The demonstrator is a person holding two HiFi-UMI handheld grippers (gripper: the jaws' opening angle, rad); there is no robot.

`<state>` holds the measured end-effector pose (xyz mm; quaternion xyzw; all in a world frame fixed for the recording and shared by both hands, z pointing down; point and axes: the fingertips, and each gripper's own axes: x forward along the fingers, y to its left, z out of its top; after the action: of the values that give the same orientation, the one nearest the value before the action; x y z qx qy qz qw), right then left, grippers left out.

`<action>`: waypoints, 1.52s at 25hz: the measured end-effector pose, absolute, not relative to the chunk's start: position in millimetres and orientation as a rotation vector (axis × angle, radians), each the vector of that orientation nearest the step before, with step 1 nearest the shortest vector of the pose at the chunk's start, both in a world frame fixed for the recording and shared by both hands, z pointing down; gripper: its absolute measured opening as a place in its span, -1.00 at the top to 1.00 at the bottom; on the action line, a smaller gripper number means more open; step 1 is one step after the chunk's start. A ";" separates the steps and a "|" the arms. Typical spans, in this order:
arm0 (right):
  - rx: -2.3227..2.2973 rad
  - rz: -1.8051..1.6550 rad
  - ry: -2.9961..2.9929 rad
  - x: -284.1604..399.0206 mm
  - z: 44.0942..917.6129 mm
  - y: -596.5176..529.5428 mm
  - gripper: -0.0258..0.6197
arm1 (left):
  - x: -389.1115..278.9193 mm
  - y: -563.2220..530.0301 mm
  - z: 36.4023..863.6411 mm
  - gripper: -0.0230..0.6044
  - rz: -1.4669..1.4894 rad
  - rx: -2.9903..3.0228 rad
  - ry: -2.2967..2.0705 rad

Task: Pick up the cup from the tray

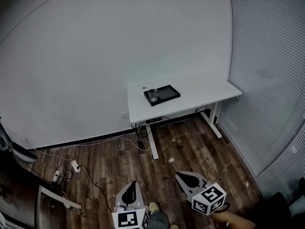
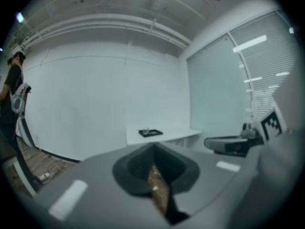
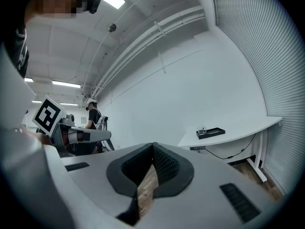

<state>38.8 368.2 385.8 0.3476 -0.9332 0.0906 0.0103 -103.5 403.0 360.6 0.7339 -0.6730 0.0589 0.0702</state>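
1 white wall (image 1: 95, 56) and 1 wood floor (image 1: 205, 151) fill most of the head view, with 1 run of slatted blinds (image 1: 267, 80) down the right side. 1 white desk (image 1: 200, 92) stands against the wall. 1 black tray (image 1: 167, 93) lies on the desk's left half, and 1 clear cup (image 1: 153, 95) stands upright in the tray's left end. The cup is too small to tell if anything is in it, and nothing else shows in the tray. 1 tiny white speck (image 1: 144, 87) sits on the desk just behind the tray, not identifiable. There are 2 grippers, both low over the floor and well apart from the desk. The left gripper (image 1: 131, 187) is clenched, its jaws together on nothing. The right gripper (image 1: 183, 177) is likewise clenched and empty. Both marker cubes are cut off by the bottom edge. Loose cables (image 1: 95, 144) trail across the floor from under the desk to 2 small white blocks (image 1: 75, 166), hard to make out. 1 bystander (image 2: 12, 94) stands at the left edge of the left gripper view, partly cut off.
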 end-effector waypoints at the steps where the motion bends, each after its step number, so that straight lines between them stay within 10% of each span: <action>1: 1.082 0.279 -2.909 38.9 386.9 367.8 0.88 | -102.8 404.3 362.5 0.93 0.179 2.205 -2.022; 38: 1.092 0.404 -2.832 54.3 403.3 266.8 0.88 | -79.0 298.0 377.2 0.93 0.374 2.167 -1.953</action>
<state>54.3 266.8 403.3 0.3565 -0.9241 0.1318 0.0398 -79.0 298.0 377.2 0.7330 -0.6608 0.1266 0.1001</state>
